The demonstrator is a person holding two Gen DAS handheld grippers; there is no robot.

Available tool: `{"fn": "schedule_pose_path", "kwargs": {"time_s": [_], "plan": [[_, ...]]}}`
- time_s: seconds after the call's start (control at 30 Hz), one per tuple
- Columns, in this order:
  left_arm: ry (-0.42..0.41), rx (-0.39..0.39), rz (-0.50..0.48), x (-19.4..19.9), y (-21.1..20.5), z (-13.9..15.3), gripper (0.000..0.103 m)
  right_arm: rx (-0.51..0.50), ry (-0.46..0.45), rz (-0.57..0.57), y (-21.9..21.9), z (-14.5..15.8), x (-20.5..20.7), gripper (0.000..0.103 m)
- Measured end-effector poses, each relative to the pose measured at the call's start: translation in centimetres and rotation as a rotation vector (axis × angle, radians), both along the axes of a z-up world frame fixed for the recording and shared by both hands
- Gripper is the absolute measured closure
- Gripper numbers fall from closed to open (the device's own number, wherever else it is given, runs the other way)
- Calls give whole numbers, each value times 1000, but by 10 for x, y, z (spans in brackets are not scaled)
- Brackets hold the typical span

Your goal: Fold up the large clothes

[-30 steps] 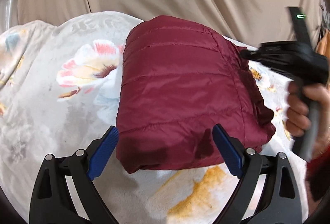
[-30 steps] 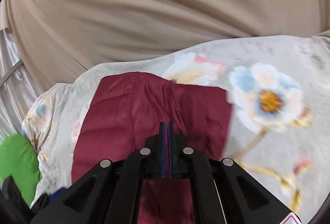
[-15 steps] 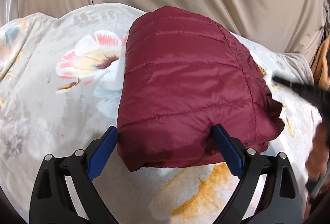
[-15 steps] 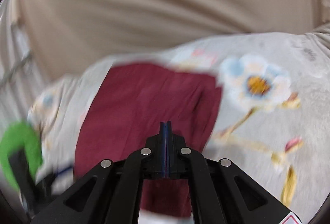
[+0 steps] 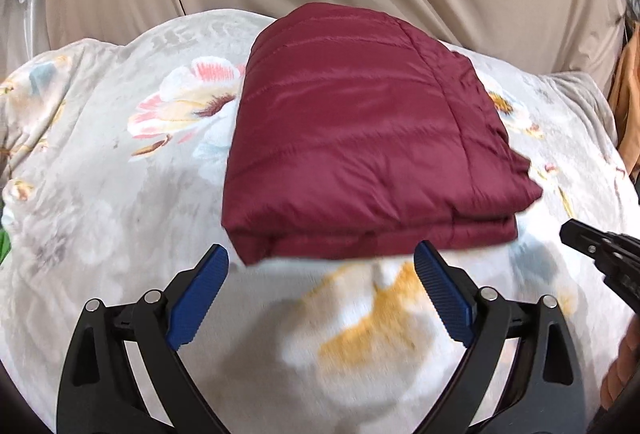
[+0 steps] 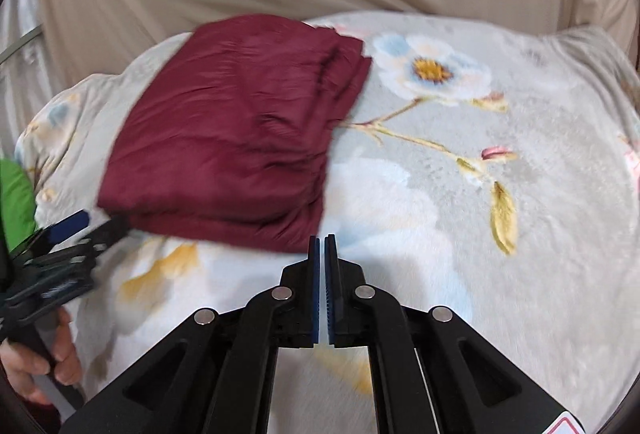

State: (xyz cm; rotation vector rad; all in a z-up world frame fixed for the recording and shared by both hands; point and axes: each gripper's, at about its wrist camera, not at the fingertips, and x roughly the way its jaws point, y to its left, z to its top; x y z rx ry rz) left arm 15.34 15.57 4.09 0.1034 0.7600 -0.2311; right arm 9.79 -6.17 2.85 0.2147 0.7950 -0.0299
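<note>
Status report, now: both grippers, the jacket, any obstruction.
Left gripper open, empty, short of jacket. Right gripper jaws just opening, nothing between them. Maroon jacket folded, lying free on floral blanket. Nothing in the way.

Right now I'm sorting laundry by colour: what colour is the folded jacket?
Dark red, plain and quilted; the jacket shows best in the left wrist view.

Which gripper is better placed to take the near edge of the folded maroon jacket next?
Left. The left gripper is wide open, facing the folded maroon jacket's near edge. The right gripper, jaws just opening with nothing between them, sits off its near right corner.
</note>
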Motion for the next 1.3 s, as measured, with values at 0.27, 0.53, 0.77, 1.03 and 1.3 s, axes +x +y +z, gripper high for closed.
{"fn": "schedule_pose_path", "kwargs": {"time_s": [0.27, 0.53, 0.77, 1.03, 1.3], "plan": [[-35, 39, 31, -44, -15, -16, 8, -48, -10, -8, 26, -19, -42, 64], [-84, 59, 55, -74, -27, -18, 8, -71, -9, -56, 35, -37, -65, 48], [-68, 72, 99, -78, -29, -22, 8, -97, -23, -88, 34, -38, -68, 43], [-22, 89, 114, -74, -31, -29, 8, -95, 17, -85, 35, -45, -63, 43], [-4, 87, 116, -72, -29, -32, 8, -99, 32, -88, 35, -48, -61, 43]]}}
